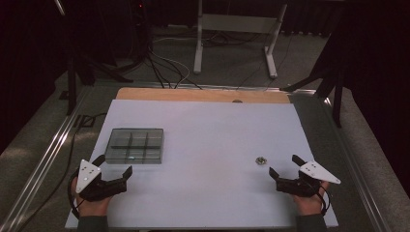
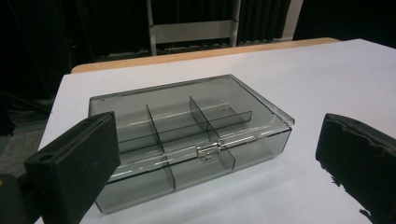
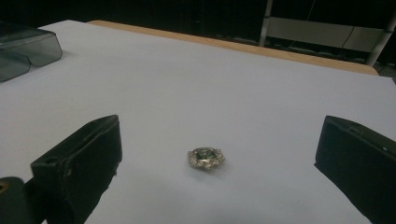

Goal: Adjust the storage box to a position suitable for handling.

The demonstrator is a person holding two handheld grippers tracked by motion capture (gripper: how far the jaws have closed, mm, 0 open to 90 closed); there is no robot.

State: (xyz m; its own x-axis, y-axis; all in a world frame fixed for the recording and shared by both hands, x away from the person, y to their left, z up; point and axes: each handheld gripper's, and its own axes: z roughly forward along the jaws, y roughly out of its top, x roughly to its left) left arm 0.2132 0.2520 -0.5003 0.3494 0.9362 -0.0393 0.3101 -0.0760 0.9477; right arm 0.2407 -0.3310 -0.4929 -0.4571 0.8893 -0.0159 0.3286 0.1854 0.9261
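Note:
A smoky clear plastic box (image 1: 135, 145) with several compartments lies lid down, latched, on the white table sheet (image 1: 208, 125) at the left; it fills the middle of the left gripper view (image 2: 187, 135). My left gripper (image 1: 115, 166) rests just in front of it, jaws wide apart with nothing between them. A small sparkly silver brooch-like piece (image 1: 261, 160) lies at the right, also seen close up as the jewel (image 3: 206, 158). My right gripper (image 1: 284, 166) sits just behind and right of it, open and empty, not touching it.
A wooden table edge (image 1: 203, 94) shows beyond the sheet. Metal rails (image 1: 58, 140) run along both sides. A white stand frame (image 1: 237, 29) and cables lie on the floor behind. The box's corner (image 3: 23, 51) appears far left in the right gripper view.

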